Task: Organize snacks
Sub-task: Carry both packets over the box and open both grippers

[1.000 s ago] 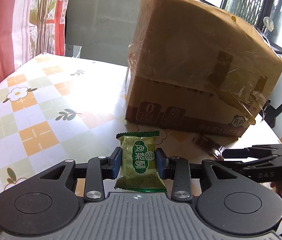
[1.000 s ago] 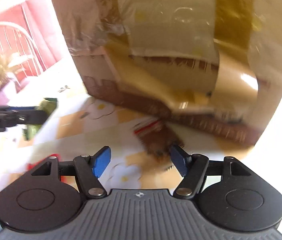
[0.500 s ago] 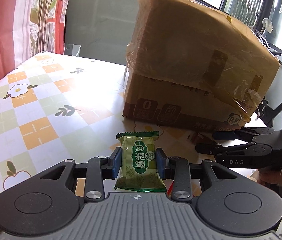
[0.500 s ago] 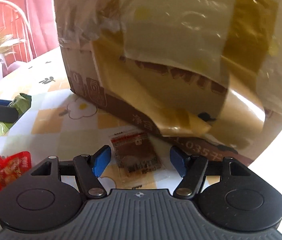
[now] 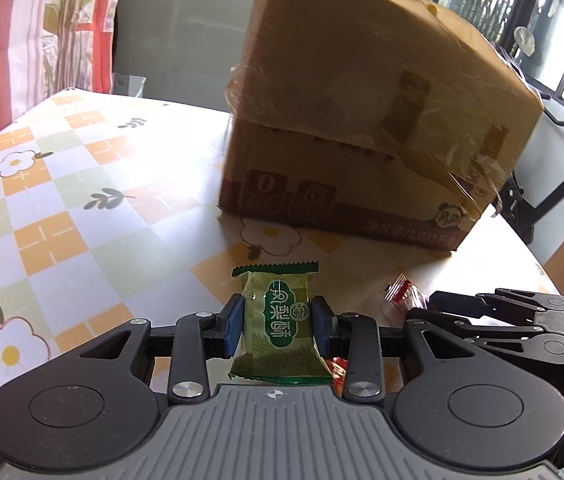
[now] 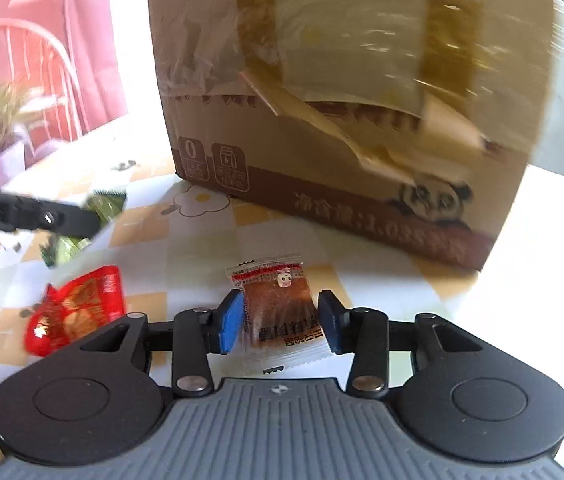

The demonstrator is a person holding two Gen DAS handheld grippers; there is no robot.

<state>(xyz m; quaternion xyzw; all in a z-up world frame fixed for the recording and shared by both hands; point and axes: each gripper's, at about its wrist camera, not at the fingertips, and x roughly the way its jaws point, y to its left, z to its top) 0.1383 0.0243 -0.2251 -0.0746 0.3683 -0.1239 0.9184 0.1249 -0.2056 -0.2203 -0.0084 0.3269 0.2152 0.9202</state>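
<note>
Two views. Left wrist view: left hand-held gripper (image 5: 277,328) clamps a green foil snack packet with white script (image 5: 278,328) between its blue pads, packet upright, above the counter with the orange-and-green checked floral cloth (image 5: 61,208). A large taped brown cardboard box (image 5: 366,120) stands behind. Right hand-held gripper (image 5: 422,306) reaches in from the right, near a clear packet with red print (image 5: 400,292).

Right wrist view: right hand-held gripper (image 6: 279,322), jaws just closing, narrow, around a clear brown-filled snack packet with a red stripe (image 6: 277,308) on the counter; left pad touches, right pad shows a small gap. A red crinkled snack packet (image 6: 75,310) lies to its left; the box (image 6: 342,92) sits behind, blurred.
</note>
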